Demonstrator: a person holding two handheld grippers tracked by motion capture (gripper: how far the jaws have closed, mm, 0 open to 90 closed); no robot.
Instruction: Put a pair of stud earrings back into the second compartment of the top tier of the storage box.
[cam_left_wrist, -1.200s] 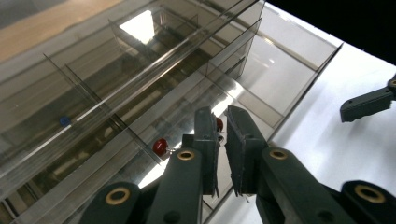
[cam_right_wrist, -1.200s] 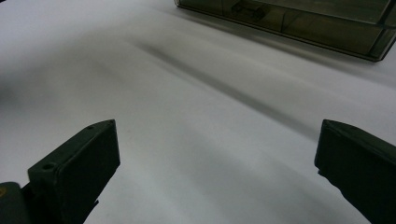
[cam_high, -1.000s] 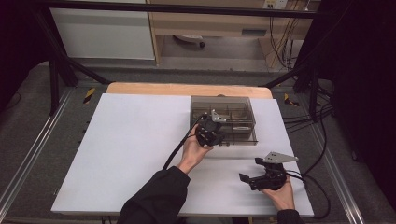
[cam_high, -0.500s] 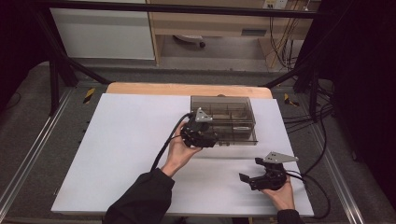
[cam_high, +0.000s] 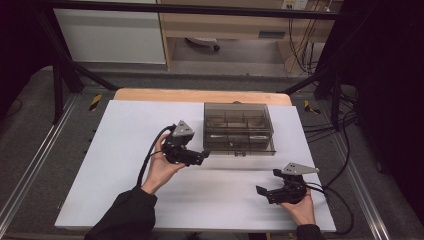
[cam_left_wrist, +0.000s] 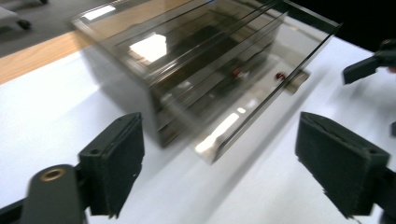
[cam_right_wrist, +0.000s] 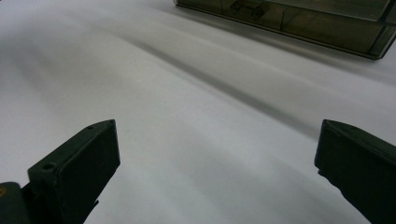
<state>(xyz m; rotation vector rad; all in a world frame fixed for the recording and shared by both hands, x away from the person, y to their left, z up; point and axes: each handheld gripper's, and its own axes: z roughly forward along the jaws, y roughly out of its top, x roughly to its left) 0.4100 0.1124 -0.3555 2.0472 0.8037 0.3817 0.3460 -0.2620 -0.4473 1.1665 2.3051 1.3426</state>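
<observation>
We saw the smoky plastic box (cam_high: 239, 129) lying closed toward the far side of the white table (cam_high: 120, 130), its front latch (cam_left_wrist: 297, 80) facing us, with nothing lying between it and either tool. The left gripper (cam_high: 204, 154) hovered just beside the box's near left corner, pointing at it; its jaws had just been opening and stood wide with nothing between them. The right gripper (cam_high: 262, 191) rested low near the front edge, well apart from the box, jaws spread and empty.

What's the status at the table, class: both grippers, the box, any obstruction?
Left gripper open, jaws just opened, nothing between them, beside the smoky plastic box. Right gripper open, empty, low over the white tabletop. Box lid closed. Nothing in the way.
</observation>
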